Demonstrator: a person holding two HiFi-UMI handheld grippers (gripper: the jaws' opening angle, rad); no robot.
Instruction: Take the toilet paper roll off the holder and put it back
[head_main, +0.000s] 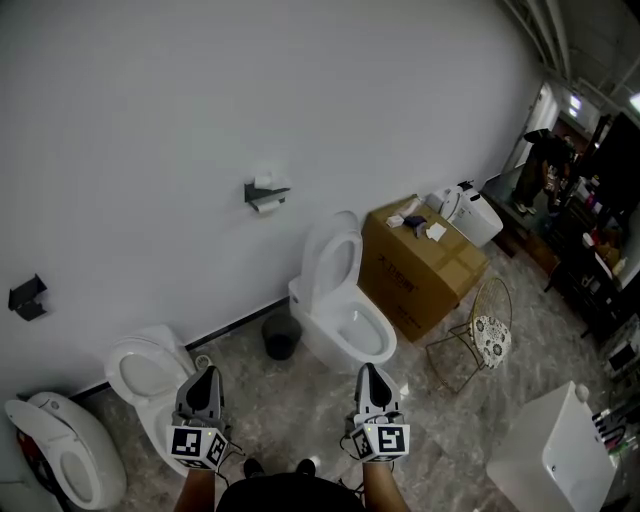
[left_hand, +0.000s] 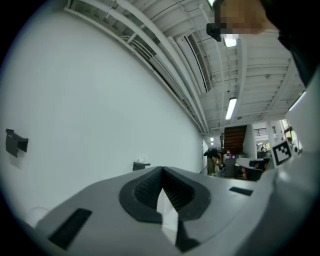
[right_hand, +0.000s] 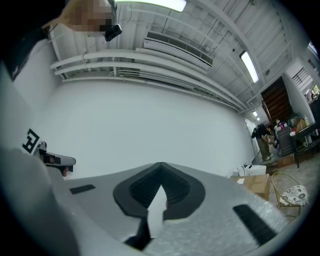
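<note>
Both empty and closed, left hand-held gripper (head_main: 206, 376) and right hand-held gripper (head_main: 368, 372) stand far from the holder (head_main: 267, 194); the toilet paper roll (head_main: 263, 181), apparently mounted, awaits approach with jaws opened.

I see a plain white wall (head_main: 200, 100) running along a grey marbled floor (head_main: 300, 415). Against it stands an open white toilet (head_main: 340, 300), with a small dark bin (head_main: 281, 337) just to its left and a cardboard box (head_main: 420, 265) to its right. A gold wire chair (head_main: 480, 335) sits near the box. A second toilet (head_main: 145, 372) and a third toilet (head_main: 60, 450) stand further left. Overhead, the white beamed ceiling (right_hand: 200, 25) carries strip lights (right_hand: 248, 65).
</note>
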